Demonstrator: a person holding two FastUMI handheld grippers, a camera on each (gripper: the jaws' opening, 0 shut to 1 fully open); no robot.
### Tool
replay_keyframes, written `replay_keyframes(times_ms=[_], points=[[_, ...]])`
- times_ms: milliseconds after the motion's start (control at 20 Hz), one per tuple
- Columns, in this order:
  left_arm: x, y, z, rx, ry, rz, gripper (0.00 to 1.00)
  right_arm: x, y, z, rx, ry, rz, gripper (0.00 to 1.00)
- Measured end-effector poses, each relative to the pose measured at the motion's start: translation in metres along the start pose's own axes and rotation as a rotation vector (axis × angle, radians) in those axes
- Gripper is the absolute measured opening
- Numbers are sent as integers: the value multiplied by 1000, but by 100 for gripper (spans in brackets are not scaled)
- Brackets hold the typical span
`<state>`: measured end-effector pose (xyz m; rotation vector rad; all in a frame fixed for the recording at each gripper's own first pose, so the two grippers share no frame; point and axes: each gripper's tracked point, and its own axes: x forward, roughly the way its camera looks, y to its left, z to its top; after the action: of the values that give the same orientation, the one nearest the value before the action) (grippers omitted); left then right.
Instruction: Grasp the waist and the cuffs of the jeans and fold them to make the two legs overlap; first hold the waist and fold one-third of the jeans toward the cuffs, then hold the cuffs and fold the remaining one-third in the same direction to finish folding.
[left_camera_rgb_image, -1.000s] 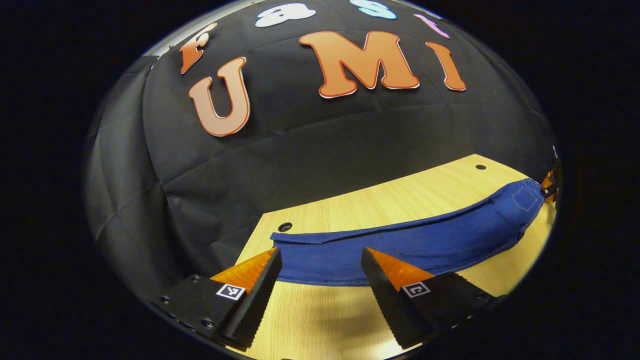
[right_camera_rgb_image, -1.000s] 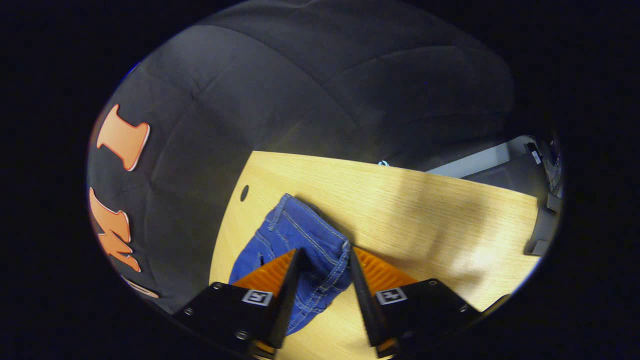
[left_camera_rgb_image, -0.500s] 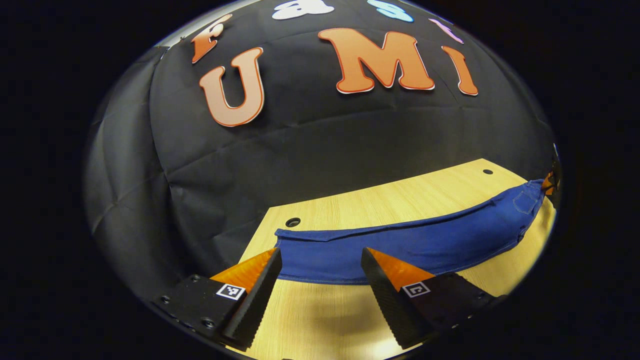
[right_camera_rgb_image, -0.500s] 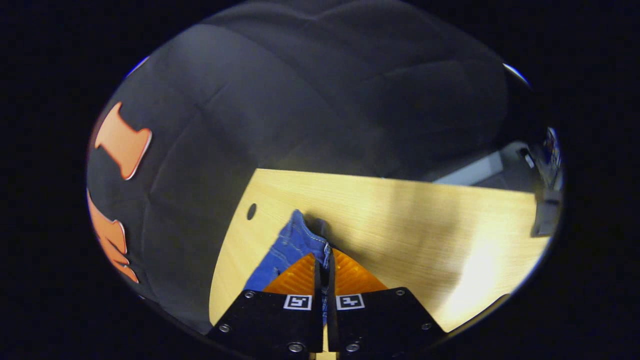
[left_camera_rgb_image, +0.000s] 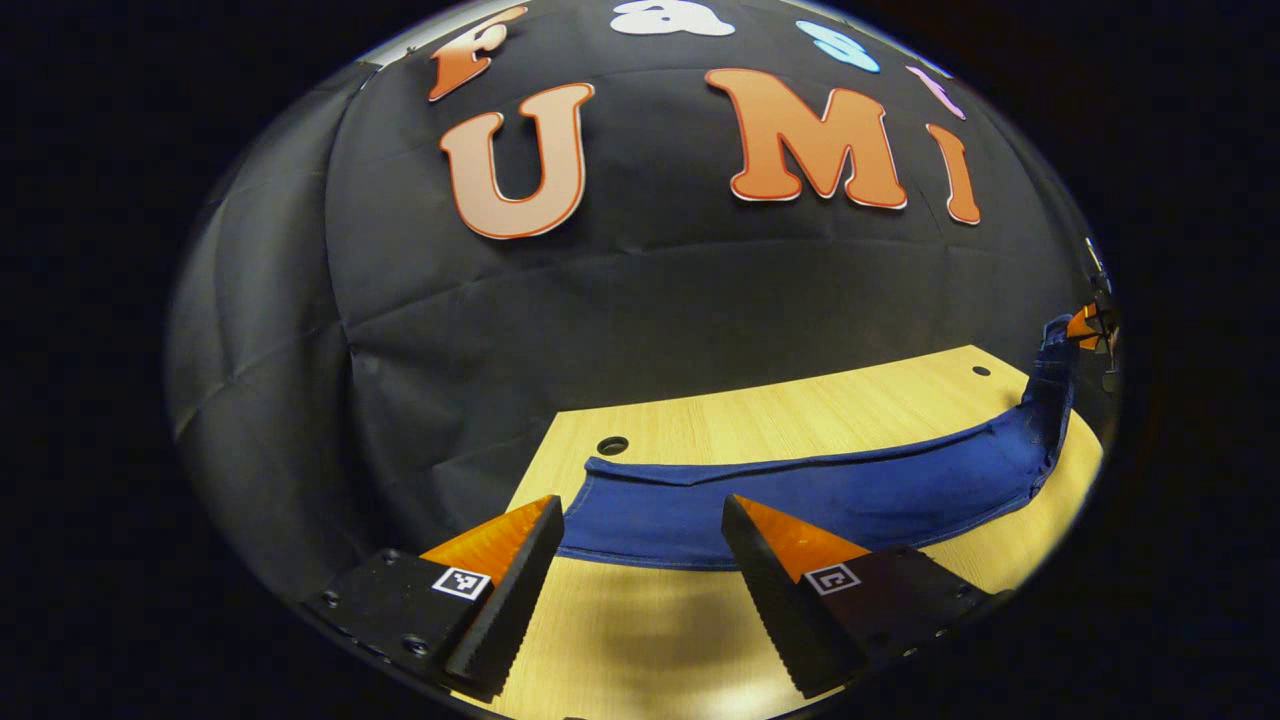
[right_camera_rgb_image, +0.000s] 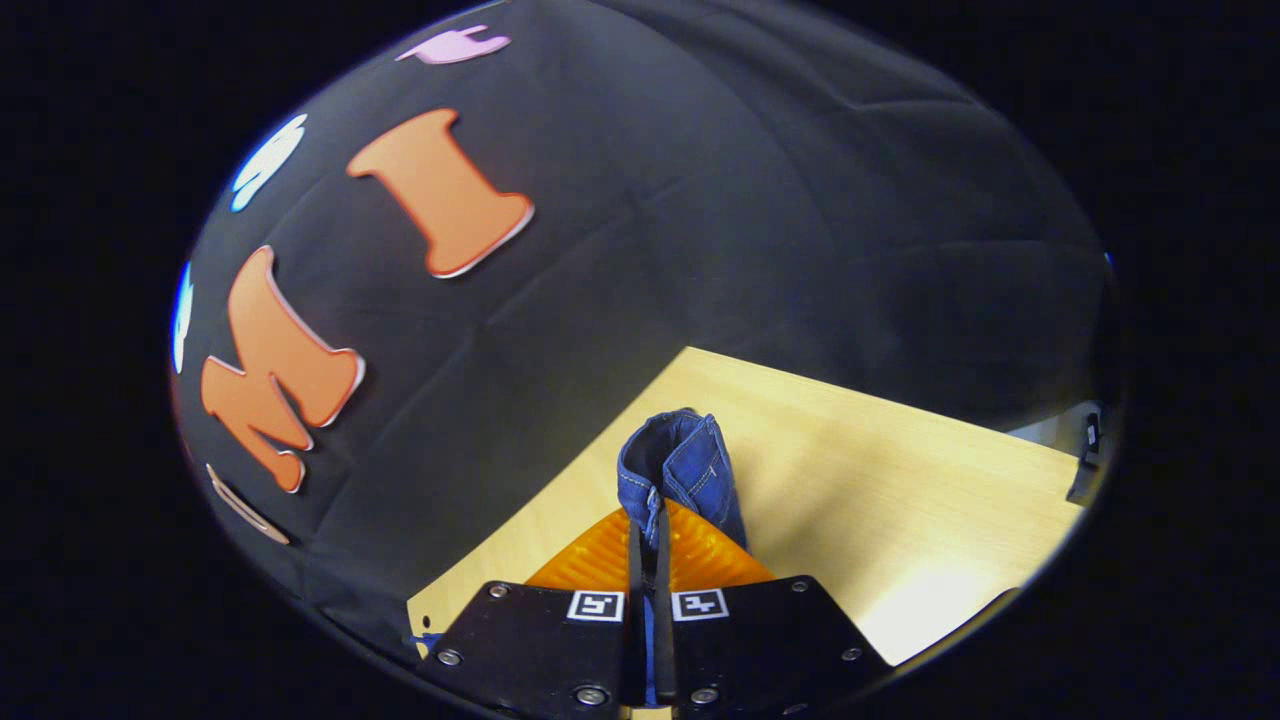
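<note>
Blue jeans (left_camera_rgb_image: 800, 495) lie in a long strip across the wooden table (left_camera_rgb_image: 800, 415), legs together. In the left gripper view my left gripper (left_camera_rgb_image: 640, 515) stands open just short of the cuff end, nothing between its fingers. At the far right of that view the waist end rises off the table, held by the right gripper (left_camera_rgb_image: 1088, 325). In the right gripper view my right gripper (right_camera_rgb_image: 650, 520) is shut on the waist of the jeans (right_camera_rgb_image: 680, 460), and the denim sticks up above the fingertips, lifted over the table (right_camera_rgb_image: 900, 480).
A round cable hole (left_camera_rgb_image: 611, 445) sits in the table near the cuff end, and a smaller hole (left_camera_rgb_image: 981, 370) lies far right. The black cloth wall stands close behind the table. A dark object (right_camera_rgb_image: 1088, 460) stands past the table's right edge.
The right gripper closed on the waist of the jeans and then lifted it off the table. The left gripper stayed open near the cuffs, drifting slightly.
</note>
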<state>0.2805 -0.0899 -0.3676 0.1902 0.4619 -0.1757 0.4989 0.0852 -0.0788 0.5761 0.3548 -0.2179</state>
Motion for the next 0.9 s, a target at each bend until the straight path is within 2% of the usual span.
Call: replay_keyframes(times_ms=[150, 350, 500, 600, 750, 900], points=[[2, 20, 6, -2, -18, -6, 98, -5, 68, -23, -102, 9, 50, 3], [8, 40, 5, 19, -16, -20, 98, -19, 139, -61, -190, 40, 131, 3], [12, 51, 2, 11, -13, -36, 98, -19, 191, -113, -262, 86, 203, 3], [13, 59, -2, -3, -7, -41, 98, -22, 227, -154, -280, 137, 279, 3], [16, 71, -10, -14, 1, -41, 98, -11, 253, -217, -341, 220, 309, 4], [21, 83, -16, -29, 10, -32, 98, -4, 244, -267, -400, 309, 308, 3]])
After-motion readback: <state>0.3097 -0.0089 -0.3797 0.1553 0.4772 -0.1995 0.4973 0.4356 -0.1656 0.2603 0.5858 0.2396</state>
